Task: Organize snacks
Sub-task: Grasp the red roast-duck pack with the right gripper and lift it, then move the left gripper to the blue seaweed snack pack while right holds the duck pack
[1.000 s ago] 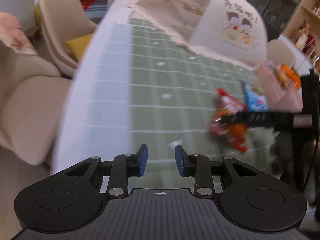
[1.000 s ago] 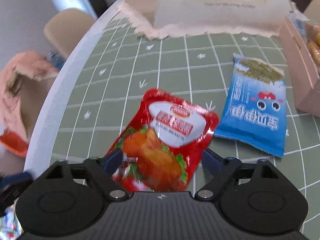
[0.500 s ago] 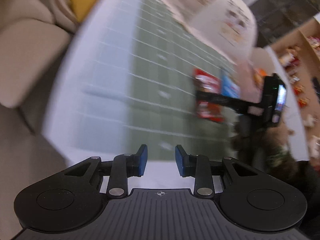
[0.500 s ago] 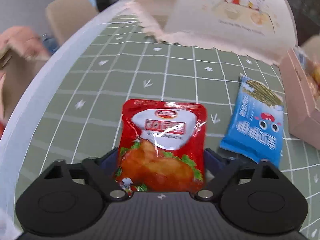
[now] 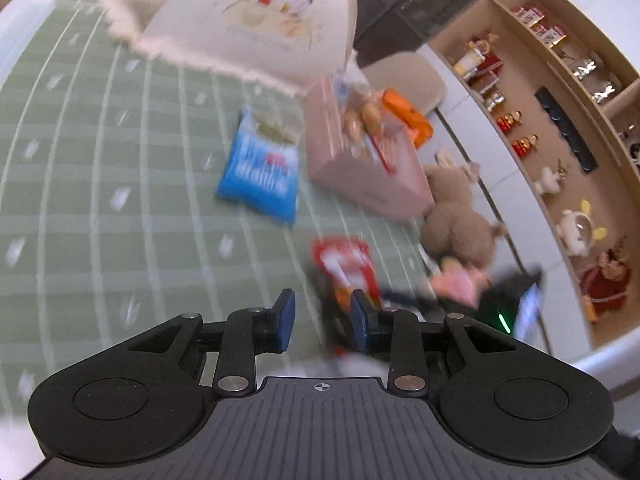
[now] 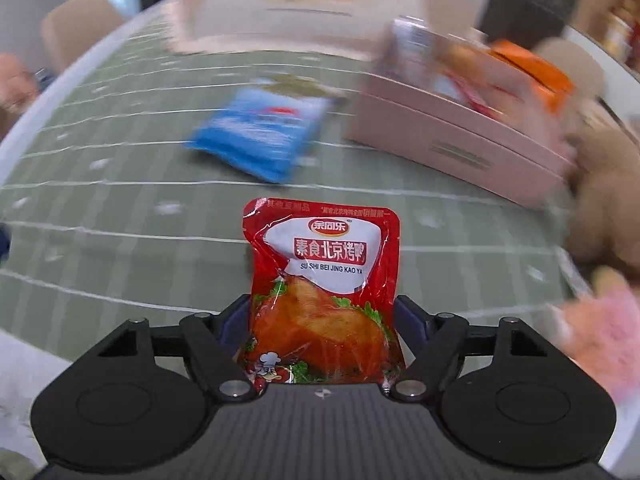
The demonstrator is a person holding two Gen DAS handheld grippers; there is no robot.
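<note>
Clamped on the red snack pouch, my right gripper should carry it level to the far-right pink box, while my left gripper hangs empty, jaws apart.

**Left gripper hangs empty over the green cloth**

The left gripper has its blue pads apart, holding nothing. Ahead, blurred, a red packet sits in black fingers. A blue packet lies on the checked cloth, just beside a pink box of snacks.

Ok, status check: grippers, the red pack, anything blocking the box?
Right gripper shut on red pack. Left gripper open, empty. Blue pack lies left of pink box.
</note>
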